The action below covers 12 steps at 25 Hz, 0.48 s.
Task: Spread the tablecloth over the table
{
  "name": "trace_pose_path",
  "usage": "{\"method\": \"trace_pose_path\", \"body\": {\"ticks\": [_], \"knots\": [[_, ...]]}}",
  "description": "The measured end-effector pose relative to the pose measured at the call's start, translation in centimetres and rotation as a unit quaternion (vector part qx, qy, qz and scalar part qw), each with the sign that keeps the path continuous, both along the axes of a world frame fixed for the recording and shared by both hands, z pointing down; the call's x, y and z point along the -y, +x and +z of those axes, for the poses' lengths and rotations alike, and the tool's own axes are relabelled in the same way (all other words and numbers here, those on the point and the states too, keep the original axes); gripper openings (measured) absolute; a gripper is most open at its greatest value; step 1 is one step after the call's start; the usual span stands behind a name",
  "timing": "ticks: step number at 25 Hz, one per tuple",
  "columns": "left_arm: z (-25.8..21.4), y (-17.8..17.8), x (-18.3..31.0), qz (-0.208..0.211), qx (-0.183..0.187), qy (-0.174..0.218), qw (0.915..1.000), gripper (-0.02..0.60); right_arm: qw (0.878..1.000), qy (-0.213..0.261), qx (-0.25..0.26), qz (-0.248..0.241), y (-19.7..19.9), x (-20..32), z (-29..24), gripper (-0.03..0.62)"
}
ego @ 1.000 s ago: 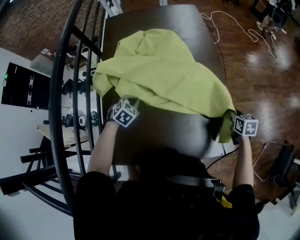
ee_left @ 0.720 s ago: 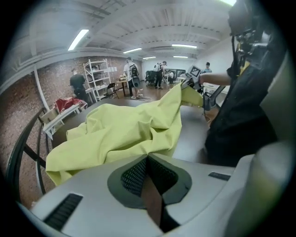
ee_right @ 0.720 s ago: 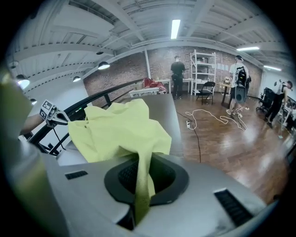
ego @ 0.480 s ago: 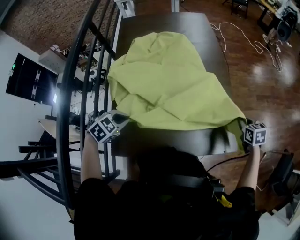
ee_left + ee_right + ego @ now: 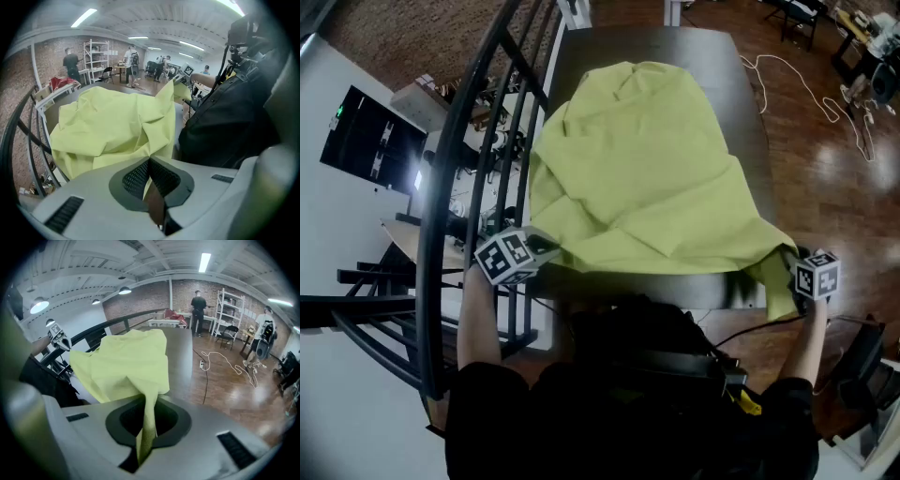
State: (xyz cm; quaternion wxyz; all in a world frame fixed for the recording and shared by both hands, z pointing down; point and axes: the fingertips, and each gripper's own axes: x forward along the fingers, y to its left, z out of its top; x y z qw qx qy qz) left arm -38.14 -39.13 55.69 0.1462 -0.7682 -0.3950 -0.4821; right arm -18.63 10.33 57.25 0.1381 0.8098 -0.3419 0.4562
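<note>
Head view: caught the yellow-green tablecloth (image 5: 642, 169) heaped in loose folds along the middle of the dark bench (image 5: 727, 66), with bare wood showing at the far end, down the right side and in a strip at the near edge. Found the left gripper (image 5: 534, 250) just off the bench's near left corner, against a black railing (image 5: 464, 150), with the cloth's near left corner drawn out to it. Found the right gripper (image 5: 802, 274) just off the near right corner, where the cloth's other near corner drooped over the bench edge. Showed a white cable (image 5: 802, 80) looped on the wooden floor (image 5: 825, 178) to the right.

Left gripper view: showed the jaws pressed together on a thin edge of the tablecloth (image 5: 117, 126), with the rest of the sheet billowed up ahead in creases. Took in the person's dark clothing (image 5: 225, 117) close on the right.

Right gripper view: showed the jaws clamped on a narrow, twisted strip of the tablecloth (image 5: 126, 366), which ran up from between them to the main sheet on the bench. Took in the cable on the floor and, far behind, people standing near shelves (image 5: 229, 310) by a brick wall.
</note>
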Motion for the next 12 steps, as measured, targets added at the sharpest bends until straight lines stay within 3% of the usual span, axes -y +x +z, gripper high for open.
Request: {"method": "trace_pose_path", "body": {"ticks": [5, 8, 10, 12], "knots": [[0.6, 4.0, -3.1, 0.072, 0.015, 0.031, 0.9968, 0.006, 0.996, -0.006, -0.012, -0.087, 2.3, 6.0, -0.8, 0.003], [1.3, 6.8, -3.2, 0.12, 0.035, 0.082, 0.9888, 0.005, 0.989, 0.008, -0.023, -0.146, 4.2, 11.1, -2.2, 0.003], [0.8, 9.4, -2.7, 0.133, 0.045, 0.096, 0.9855, 0.006, 0.985, 0.011, -0.028, -0.167, 6.4, 13.4, -2.7, 0.003], [-0.1, 13.0, -2.1, 0.12, 0.039, 0.077, 0.989, 0.006, 0.986, -0.007, -0.031, -0.165, 9.8, 14.3, -2.3, 0.003]]}}
